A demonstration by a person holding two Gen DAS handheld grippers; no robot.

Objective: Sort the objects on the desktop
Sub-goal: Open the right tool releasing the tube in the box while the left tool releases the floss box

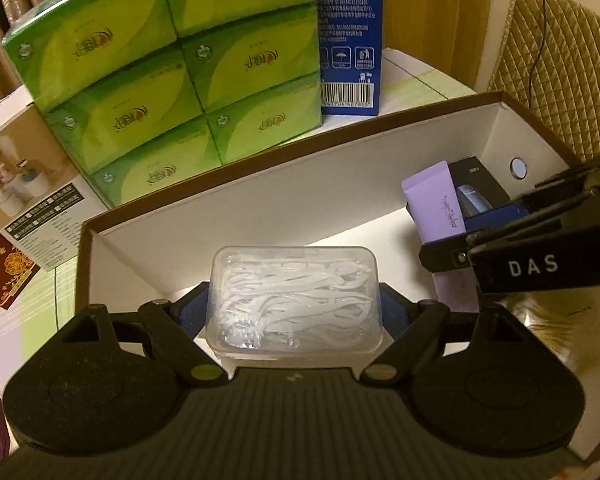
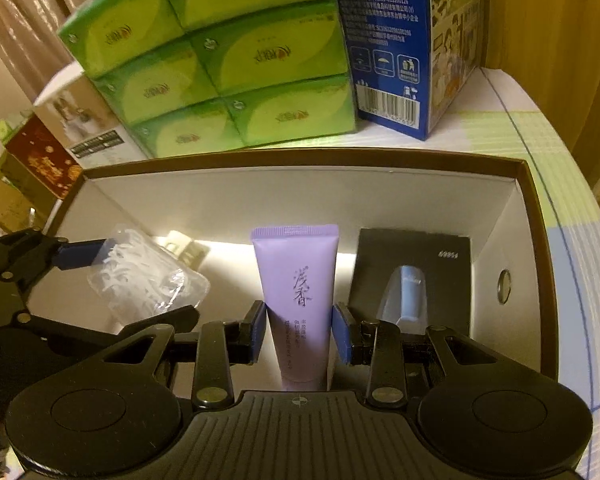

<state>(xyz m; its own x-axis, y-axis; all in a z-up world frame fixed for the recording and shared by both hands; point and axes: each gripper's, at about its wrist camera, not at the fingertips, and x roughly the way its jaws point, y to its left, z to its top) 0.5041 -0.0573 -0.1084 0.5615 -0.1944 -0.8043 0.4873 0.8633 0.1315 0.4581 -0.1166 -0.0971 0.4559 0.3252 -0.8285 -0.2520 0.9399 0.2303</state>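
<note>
The left gripper (image 1: 296,312) pinches a clear floss box (image 1: 296,304) over the cardboard box (image 1: 228,184). To its right, the right gripper (image 2: 299,336) grips a purple tube (image 2: 300,300), level, beside a black package (image 2: 412,272).

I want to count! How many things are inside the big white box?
3, maybe 4. The clear box of floss picks sits left, the purple tube in the middle, the black packet right. A small pale item hides behind the floss; more may be hidden.
</note>
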